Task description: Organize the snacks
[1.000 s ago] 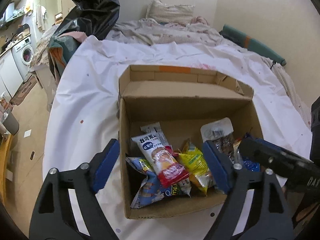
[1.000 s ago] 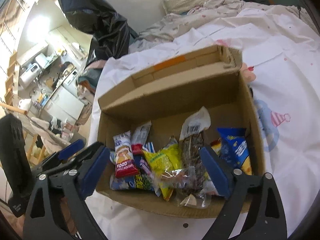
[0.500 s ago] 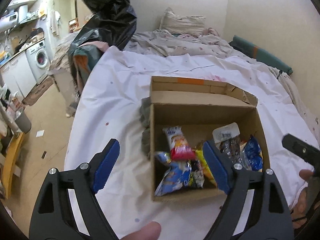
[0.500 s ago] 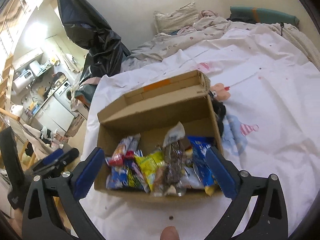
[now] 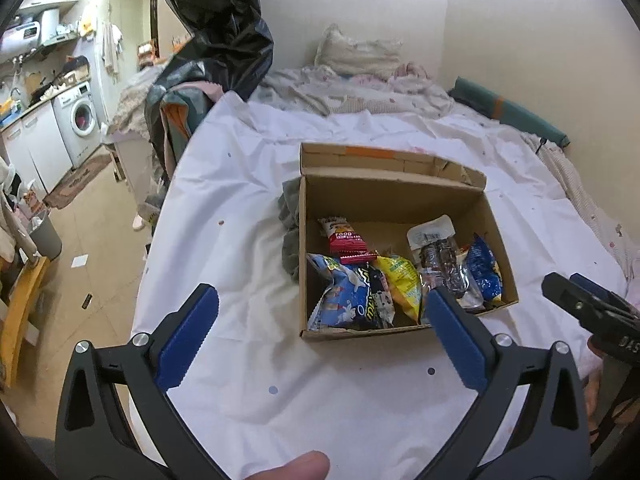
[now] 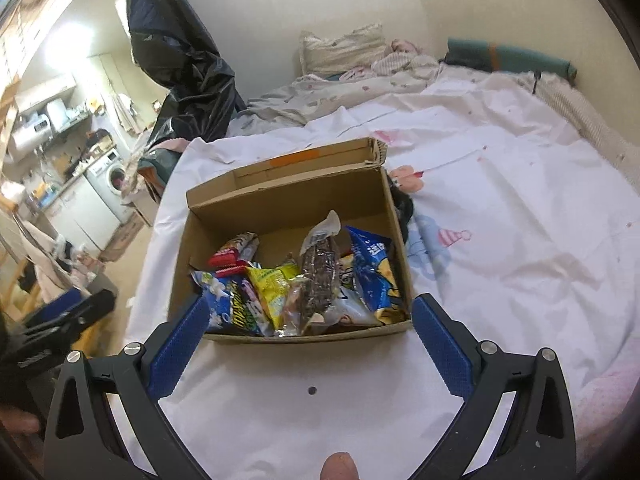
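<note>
Jaws wide apart on right gripper (image 6: 306,332), left gripper (image 5: 320,328) jaws opening, nothing between either. We hover over bed (image 6: 520,240); snacks (image 6: 304,284) piled in cardboard box (image 6: 280,200), just ahead.

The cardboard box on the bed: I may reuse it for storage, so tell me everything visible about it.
The brown corrugated cardboard box sits open and upright on the white bedsheet. Its far flap stands folded back, bearing a strip of orange tape; the flap's right corner looks crumpled. Snack packets lie loosely on its floor, covering mostly the near half. A grey cloth lies bunched against its left wall. Neither gripper touches it.
</note>
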A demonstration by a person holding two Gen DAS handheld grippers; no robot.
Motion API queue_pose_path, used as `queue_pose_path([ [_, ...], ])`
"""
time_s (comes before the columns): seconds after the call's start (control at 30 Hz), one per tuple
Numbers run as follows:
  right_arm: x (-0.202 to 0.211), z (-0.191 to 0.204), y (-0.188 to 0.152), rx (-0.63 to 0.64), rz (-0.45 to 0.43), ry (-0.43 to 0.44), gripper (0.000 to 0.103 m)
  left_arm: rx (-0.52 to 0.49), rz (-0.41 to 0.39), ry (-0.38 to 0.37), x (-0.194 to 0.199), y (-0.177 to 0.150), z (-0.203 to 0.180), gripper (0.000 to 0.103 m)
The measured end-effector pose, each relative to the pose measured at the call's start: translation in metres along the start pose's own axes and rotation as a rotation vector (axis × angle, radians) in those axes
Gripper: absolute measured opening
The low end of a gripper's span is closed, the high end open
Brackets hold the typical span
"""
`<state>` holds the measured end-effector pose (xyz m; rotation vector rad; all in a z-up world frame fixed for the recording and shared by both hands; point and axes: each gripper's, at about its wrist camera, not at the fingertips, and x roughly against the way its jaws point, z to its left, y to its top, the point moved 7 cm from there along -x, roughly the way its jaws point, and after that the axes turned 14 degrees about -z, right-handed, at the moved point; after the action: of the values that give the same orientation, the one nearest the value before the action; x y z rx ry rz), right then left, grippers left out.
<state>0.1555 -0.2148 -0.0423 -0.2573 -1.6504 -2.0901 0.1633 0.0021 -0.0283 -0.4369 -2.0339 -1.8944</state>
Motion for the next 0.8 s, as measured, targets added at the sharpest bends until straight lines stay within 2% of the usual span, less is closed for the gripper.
queue_pose_path([
  [0.07,0.004,0.002,0.000,0.025,-0.026,-0.021,0.103,-0.005,-0.031,0.006,0.007,-0.003,0.001,0.102],
  [0.2,0.007,0.003,0.000,0.068,-0.064,-0.072,0.103,-0.019,-0.017,0.032,0.012,-0.013,0.002,0.102],
  [0.33,0.003,0.006,-0.004,0.070,-0.055,-0.069,0.103,0.011,-0.019,0.004,0.016,-0.017,0.001,0.102],
  [0.8,-0.005,0.012,-0.012,0.074,-0.028,-0.052,0.103,0.033,-0.004,0.012,0.006,-0.018,0.001,0.103],
])
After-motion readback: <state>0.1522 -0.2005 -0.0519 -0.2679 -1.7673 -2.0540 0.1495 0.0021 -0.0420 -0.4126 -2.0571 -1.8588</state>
